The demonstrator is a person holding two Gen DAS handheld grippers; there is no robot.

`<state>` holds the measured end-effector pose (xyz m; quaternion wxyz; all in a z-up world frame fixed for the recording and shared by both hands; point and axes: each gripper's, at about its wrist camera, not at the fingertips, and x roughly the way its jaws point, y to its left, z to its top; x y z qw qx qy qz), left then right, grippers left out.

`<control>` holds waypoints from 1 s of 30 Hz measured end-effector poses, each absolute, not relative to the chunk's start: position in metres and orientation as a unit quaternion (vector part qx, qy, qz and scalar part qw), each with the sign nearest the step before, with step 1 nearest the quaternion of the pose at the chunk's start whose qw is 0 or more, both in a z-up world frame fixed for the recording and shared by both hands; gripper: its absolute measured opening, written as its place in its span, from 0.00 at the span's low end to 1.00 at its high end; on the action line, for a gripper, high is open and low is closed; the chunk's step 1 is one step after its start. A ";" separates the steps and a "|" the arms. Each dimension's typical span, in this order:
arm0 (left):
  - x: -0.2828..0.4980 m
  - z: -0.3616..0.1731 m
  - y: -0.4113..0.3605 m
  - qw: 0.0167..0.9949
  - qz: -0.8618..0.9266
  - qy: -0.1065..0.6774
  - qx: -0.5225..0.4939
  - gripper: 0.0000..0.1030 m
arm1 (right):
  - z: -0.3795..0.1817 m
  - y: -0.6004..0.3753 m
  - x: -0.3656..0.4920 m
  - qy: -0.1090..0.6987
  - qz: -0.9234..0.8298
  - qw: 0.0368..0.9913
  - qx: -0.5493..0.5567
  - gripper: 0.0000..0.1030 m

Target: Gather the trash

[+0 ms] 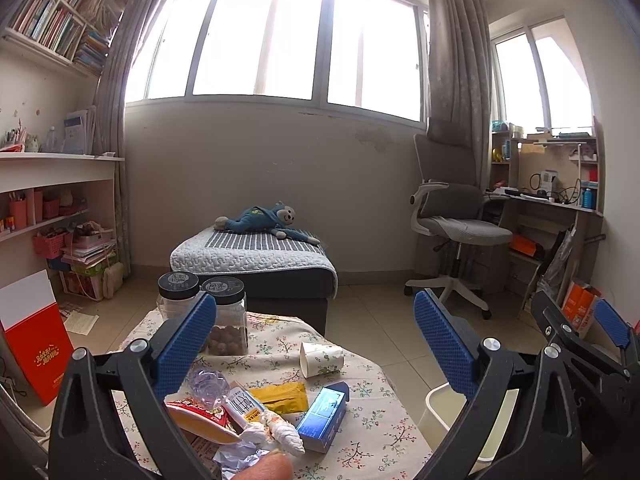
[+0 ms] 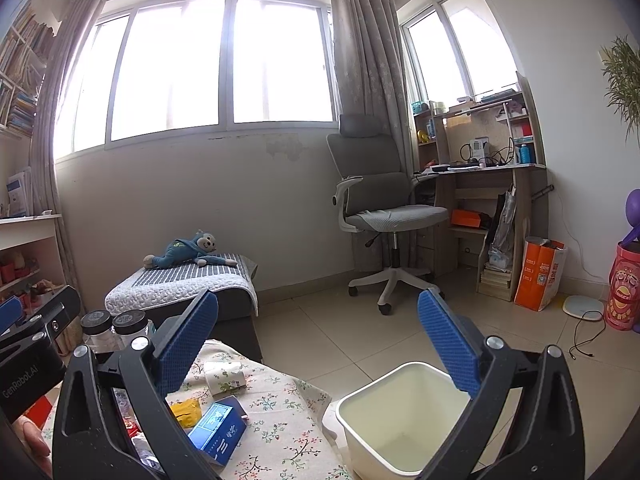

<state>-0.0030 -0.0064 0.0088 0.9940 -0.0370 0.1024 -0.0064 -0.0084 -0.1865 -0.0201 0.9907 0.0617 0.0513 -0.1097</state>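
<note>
Hovering with jaws spread and empty, the left gripper [image 1: 316, 344] overlooks a red packet [image 1: 200, 420], crumpled tissue [image 1: 276, 434], blue box [image 1: 324, 416] and paper cup [image 1: 322, 359] on the floral-clothed table [image 1: 376, 432]; the right gripper [image 2: 318, 346], likewise released, hangs above the empty bin [image 2: 400, 424] off the table's right edge. Light scraps could slip or snag the cloth.

A home bedroom-study is shown: a quilted bed [image 1: 256, 256] at 12 o'clock, bookshelves [image 1: 60, 16] at 10, a desk [image 1: 552, 200] at 2.
</note>
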 end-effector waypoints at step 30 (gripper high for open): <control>0.034 0.019 0.025 0.989 0.015 0.144 -0.021 0.94 | -0.019 -0.171 0.045 0.199 -0.066 0.977 0.037 0.93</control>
